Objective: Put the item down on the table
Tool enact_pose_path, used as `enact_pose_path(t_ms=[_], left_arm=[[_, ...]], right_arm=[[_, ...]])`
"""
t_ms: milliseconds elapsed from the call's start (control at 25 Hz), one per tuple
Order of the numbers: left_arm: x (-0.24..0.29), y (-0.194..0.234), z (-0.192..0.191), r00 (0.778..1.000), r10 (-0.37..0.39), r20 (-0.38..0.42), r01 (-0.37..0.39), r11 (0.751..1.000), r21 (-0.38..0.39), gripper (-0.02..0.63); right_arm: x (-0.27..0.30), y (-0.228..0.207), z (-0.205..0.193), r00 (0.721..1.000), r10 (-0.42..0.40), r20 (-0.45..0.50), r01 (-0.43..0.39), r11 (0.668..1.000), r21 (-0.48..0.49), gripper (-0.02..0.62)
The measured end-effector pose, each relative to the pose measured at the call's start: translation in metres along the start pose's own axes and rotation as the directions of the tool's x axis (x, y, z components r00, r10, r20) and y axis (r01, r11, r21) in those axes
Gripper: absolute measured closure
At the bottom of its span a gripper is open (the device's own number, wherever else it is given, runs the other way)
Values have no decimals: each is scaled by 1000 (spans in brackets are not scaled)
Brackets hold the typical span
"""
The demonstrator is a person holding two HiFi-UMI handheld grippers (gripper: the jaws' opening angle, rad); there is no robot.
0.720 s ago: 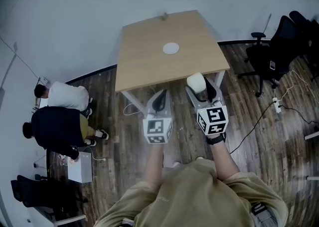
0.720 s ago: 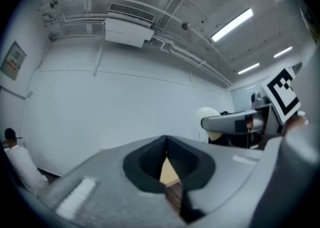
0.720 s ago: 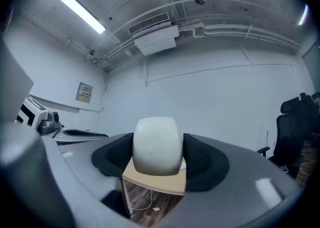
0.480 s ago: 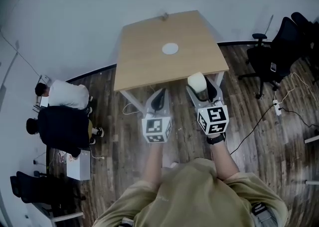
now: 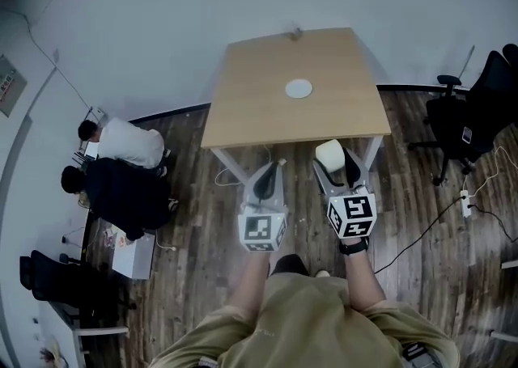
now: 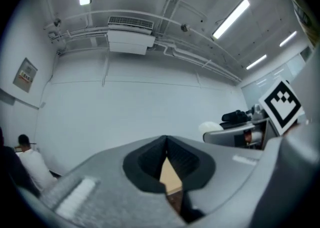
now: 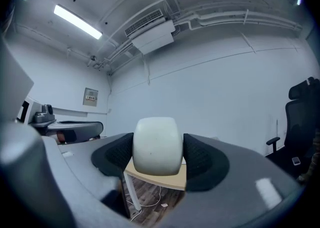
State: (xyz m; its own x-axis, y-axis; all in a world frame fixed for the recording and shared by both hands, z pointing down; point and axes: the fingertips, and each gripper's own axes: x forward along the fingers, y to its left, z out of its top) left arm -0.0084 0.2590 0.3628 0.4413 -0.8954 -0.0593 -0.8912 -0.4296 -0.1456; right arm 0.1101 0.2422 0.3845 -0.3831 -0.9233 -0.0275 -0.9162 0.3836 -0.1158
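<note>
Short of the table [image 5: 243, 116], right gripper [image 5: 337, 166] still clamping the white item [image 5: 329, 153], left gripper [image 5: 265, 184] closed, empty, table now further right in head view.

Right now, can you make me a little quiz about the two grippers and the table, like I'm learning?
1. True or false: the left gripper has its jaws shut with nothing between them.
2. What does the right gripper hold between its jaws? A: a white rounded item. B: a red ball. C: a cable.
3. Fill in the blank: the small white disc lies on the ____.
Key: 1 true. 2 A. 3 table.
</note>
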Motion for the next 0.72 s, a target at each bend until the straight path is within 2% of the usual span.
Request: enact_pose_path(t_ms=[160,280,400,520,720], left_arm=[[18,22,-21,998,38,-50,-38,999,-5,604],[42,32,-33,999,24,-47,-25,999,-27,604],[75,41,-44,998,-3,-57,1,999,-44,603],[113,60,-47,999,-29,-35,27,998,-59,603],[172,111,-40,1000,-18,8,19,997,-74,604]], right_arm=[[21,1,-5,1000,11,-6,-11,1000,-3,282],[44,-4,-9,1000,20,-16,-21,999,-44,283],[73,-20,-16,999,-5,-35,3,998,-64,282],[110,-35,-13,999,-32,-40,29,997,-72,282],[176,-42,11,998,-55,-10,54,993,-109,282]])
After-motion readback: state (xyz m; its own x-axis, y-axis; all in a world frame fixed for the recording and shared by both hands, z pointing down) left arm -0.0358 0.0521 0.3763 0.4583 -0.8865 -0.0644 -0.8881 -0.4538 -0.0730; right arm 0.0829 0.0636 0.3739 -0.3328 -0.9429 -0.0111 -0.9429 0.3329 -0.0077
